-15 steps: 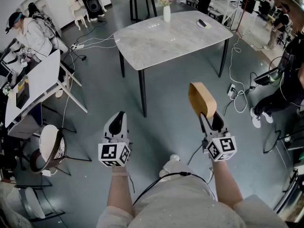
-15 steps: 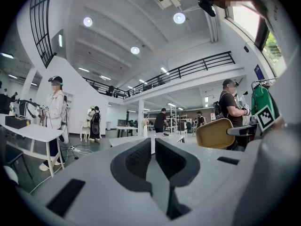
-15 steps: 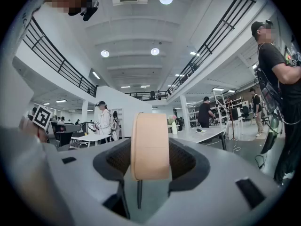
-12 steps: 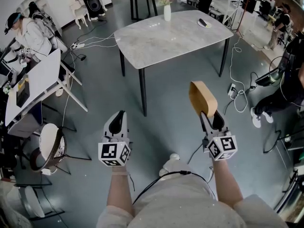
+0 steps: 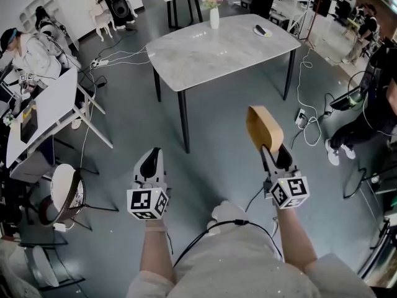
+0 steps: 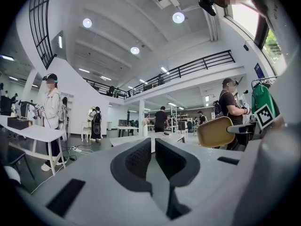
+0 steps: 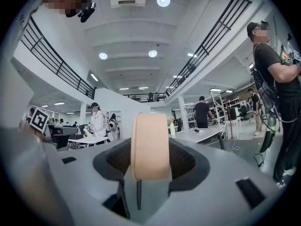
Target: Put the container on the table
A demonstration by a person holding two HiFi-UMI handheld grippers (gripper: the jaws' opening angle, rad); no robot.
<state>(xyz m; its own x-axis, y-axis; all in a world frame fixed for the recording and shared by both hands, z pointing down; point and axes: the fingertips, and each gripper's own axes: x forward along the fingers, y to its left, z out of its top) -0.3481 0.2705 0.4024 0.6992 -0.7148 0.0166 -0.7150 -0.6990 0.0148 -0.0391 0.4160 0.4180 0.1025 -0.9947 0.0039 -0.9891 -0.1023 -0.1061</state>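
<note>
Clamping tan container (image 5: 263, 129), right gripper (image 5: 273, 151) fingers (image 7: 184, 160); left gripper (image 5: 151, 158) fingers (image 6: 137, 158) together, empty; table (image 5: 205, 58) ahead bears vase (image 5: 214, 17).

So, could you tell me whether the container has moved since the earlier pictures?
No, not noticeably: the container, held in the right gripper, stands as far from the table's near leg as before.

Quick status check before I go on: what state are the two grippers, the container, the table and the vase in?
Container: on edge, held in the air, not yet on the table.
Right gripper: shut on the container.
Left gripper: jaws together, nothing between them.
Table: mostly bare, some way ahead of both grippers.
Vase: upright at the table's far edge, flowers in it.
</note>
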